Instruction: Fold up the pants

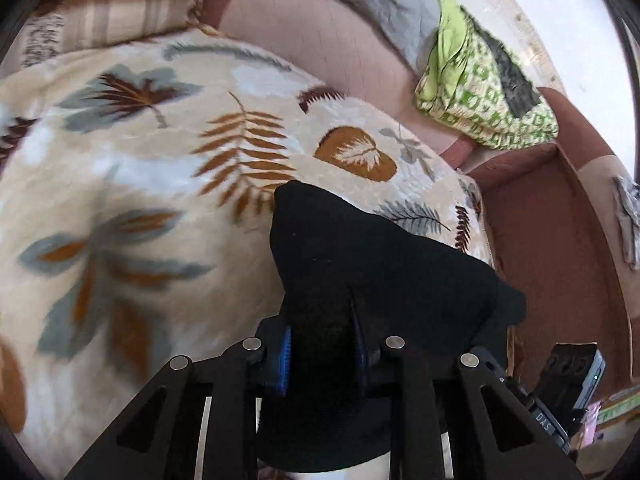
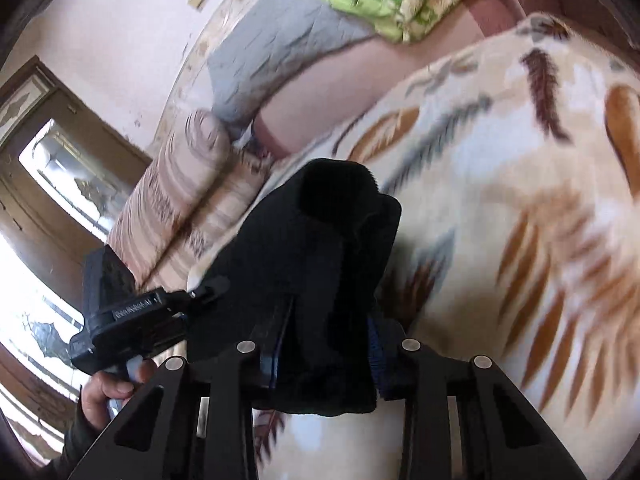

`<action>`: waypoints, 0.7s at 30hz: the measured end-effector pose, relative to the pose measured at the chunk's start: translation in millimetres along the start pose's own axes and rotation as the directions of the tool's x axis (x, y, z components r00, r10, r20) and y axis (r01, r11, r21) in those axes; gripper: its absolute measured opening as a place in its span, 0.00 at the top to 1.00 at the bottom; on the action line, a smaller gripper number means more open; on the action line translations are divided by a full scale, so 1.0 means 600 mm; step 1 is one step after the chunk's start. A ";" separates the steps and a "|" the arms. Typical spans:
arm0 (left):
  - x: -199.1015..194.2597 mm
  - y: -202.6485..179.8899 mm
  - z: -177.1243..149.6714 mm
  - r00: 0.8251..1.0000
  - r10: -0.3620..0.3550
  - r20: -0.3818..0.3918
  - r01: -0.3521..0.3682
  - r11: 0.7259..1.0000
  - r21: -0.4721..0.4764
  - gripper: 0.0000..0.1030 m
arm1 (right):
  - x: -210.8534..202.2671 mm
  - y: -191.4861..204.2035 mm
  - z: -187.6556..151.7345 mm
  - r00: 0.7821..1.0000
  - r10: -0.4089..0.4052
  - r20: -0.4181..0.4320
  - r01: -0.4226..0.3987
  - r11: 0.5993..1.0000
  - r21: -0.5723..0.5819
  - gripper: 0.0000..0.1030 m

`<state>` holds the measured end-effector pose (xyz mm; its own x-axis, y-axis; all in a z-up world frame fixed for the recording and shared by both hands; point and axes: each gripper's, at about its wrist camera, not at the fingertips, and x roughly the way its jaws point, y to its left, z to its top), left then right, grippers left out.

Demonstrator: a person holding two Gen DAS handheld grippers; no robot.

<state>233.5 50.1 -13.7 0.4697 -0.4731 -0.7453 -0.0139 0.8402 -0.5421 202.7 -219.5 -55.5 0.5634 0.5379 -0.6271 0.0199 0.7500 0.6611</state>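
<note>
Left wrist view first: the left gripper [image 1: 324, 356] is nearly closed, its blue-lined fingers [image 1: 285, 360] clamped on a bunch of the black pants [image 1: 384, 264]. The cloth rises in a dark hump straight ahead of the fingers and hangs down below them, lifted over the leaf-patterned blanket [image 1: 140, 168] that spreads to the left and beyond. Far ahead to the right a green patterned pillow [image 1: 480, 92] lies on the pink sofa [image 1: 320, 32]. At the lower right the other tool's black body shows.

Right wrist view: the left gripper [image 2: 200, 294] reaches in from the left, held by a hand [image 2: 108, 392], touching the pants' [image 2: 312, 264] edge. The right gripper [image 2: 328, 360] stands narrowly open, pinching a thick fold of the same black cloth, blanket [image 2: 520, 200] to its right.
</note>
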 end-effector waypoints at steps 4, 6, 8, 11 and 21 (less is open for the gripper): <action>0.102 0.021 0.005 0.995 0.070 -0.074 -0.071 0.997 -0.017 0.68 | 0.039 -0.056 0.024 0.998 -0.064 -0.017 0.064 0.998 0.017 0.62; 0.101 0.022 0.010 0.997 0.060 -0.039 -0.061 0.998 -0.020 0.55 | 0.077 -0.110 0.008 0.990 -0.067 -0.127 0.087 0.983 0.159 0.58; 0.102 0.023 0.014 0.996 0.083 -0.020 -0.083 0.997 -0.003 0.46 | 0.059 -0.118 0.012 0.997 -0.027 -0.071 0.042 0.973 0.226 0.55; 0.096 0.034 0.009 0.997 0.078 -0.006 -0.078 0.997 -0.019 0.43 | 0.036 -0.102 0.010 0.996 -0.089 -0.009 0.089 0.970 0.227 0.52; -0.076 0.010 -0.050 0.909 0.268 0.320 -0.282 0.959 -0.004 0.43 | -0.064 -0.004 0.002 0.911 -0.308 0.276 0.330 0.943 -0.038 0.49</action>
<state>185.2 68.9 5.3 0.7057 -0.1199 -0.6983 -0.1488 0.9385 -0.3116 182.0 -242.4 -32.5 0.7345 0.1526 -0.6613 0.1738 0.8996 0.4007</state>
